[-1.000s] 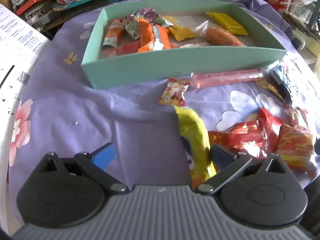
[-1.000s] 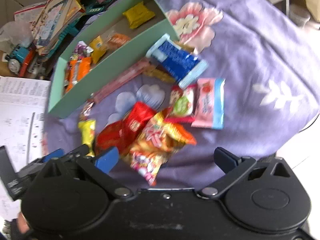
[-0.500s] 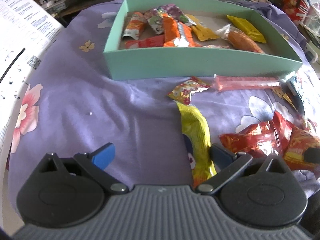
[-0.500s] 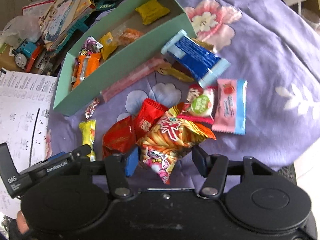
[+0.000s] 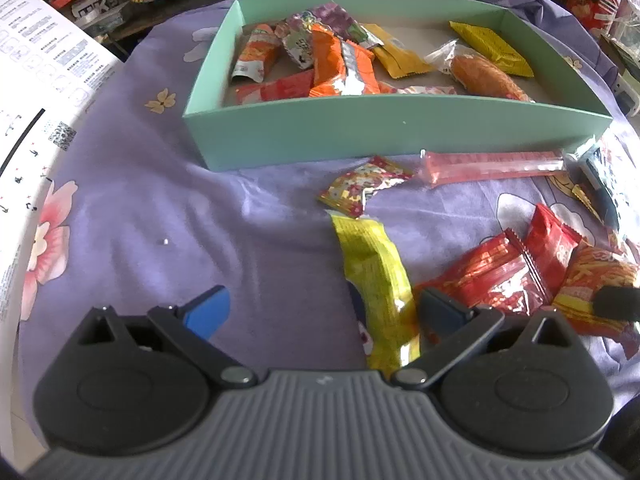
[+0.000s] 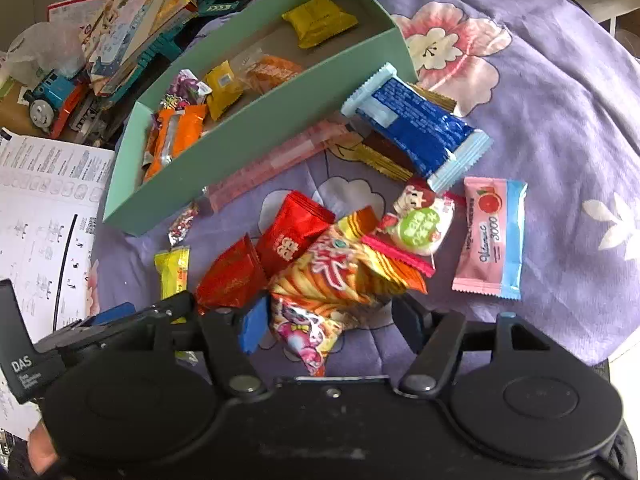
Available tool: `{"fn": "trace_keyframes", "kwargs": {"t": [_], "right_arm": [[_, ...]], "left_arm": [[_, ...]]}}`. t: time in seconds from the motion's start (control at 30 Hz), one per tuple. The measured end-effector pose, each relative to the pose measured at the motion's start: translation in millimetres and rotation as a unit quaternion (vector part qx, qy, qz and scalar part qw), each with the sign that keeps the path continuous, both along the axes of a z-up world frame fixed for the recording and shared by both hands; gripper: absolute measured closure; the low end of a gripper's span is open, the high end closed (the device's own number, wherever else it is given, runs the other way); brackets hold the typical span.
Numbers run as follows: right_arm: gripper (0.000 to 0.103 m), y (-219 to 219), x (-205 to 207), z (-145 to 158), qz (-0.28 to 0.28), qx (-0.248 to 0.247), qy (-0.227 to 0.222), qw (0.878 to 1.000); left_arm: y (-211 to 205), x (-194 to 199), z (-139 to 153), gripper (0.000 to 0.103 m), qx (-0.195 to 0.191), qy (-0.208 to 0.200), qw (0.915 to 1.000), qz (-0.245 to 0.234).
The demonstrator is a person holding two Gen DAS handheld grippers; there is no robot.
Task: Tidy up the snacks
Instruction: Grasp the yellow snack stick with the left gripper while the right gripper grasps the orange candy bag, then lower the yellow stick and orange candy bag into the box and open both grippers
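A mint-green box [image 5: 392, 128] [image 6: 256, 128] holds several snack packets on the purple flowered cloth. Loose snacks lie in front of it. My left gripper [image 5: 320, 308] is open, low over the cloth, with a yellow packet [image 5: 376, 280] lying beside its right finger. My right gripper [image 6: 328, 320] is half closed around an orange striped snack bag [image 6: 340, 276], its pads close to the bag's sides. Whether the pads touch it is unclear. Red packets [image 6: 260, 260] lie just left of the bag, and they also show in the left wrist view [image 5: 504, 276].
A blue wafer pack [image 6: 420, 128], a pink packet [image 6: 492, 240], a green-and-white candy [image 6: 420, 228] and a pink jelly stick [image 5: 492, 162] lie on the cloth. White printed sheets [image 5: 36, 92] lie left. Toys and boxes [image 6: 120, 32] crowd behind the box.
My right gripper has moved forward over the orange striped bag and its jaws have narrowed around it. The left gripper stays open and has shifted slightly, so the box sits further right in its view.
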State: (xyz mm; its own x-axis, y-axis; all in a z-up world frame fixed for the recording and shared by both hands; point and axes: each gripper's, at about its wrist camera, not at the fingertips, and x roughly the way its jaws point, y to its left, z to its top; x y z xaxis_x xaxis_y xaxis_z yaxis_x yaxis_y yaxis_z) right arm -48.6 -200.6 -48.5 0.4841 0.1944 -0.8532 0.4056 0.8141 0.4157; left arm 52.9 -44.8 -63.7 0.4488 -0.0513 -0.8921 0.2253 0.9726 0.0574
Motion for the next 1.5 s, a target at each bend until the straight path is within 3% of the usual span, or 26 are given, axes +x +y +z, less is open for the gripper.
{"fn": "trace_keyframes", "kwargs": {"t": [0.23, 0.5, 0.73, 0.83, 0.93, 1.03, 1.07, 1.1, 1.13, 1.5], "right_arm": [[0.033, 4, 8, -7, 0.001, -0.002, 0.0, 1.0], [0.039, 35, 9, 6, 0.089, -0.116, -0.047, 0.988], [0.035, 14, 11, -4, 0.045, -0.046, -0.026, 0.998], [0.033, 3, 13, -12, 0.019, -0.001, -0.017, 1.0], [0.032, -2, 15, -14, 0.005, 0.014, -0.02, 1.0], [0.042, 3, 17, -14, 0.014, -0.014, -0.026, 0.999], [0.044, 6, 16, -13, 0.021, -0.026, -0.029, 0.999], [0.048, 9, 16, -12, 0.026, -0.03, -0.032, 0.999], [0.048, 13, 15, -10, 0.032, -0.031, -0.035, 0.998], [0.056, 19, 9, 28, 0.048, -0.038, -0.088, 0.994]], "left_arm": [[4, 2, -4, 0.0, 0.003, 0.007, 0.9999, 0.009], [22, 7, -10, 0.0, -0.001, 0.019, 0.9991, 0.037], [19, 6, -9, 0.0, -0.011, 0.023, 0.9993, 0.028], [10, 3, -8, 0.008, -0.022, 0.024, 0.9994, 0.011], [4, -2, -5, 0.023, -0.023, 0.011, 0.9997, 0.0], [2, -5, -2, 0.048, -0.03, -0.002, 0.9995, -0.008], [0, -6, 0, 0.062, -0.031, -0.007, 0.9994, -0.013], [0, -7, 1, 0.081, -0.028, -0.013, 0.9994, -0.014], [0, -7, 3, 0.088, -0.032, -0.013, 0.9993, -0.015], [16, -14, 34, 0.091, -0.071, -0.026, 0.9971, -0.013]]}}
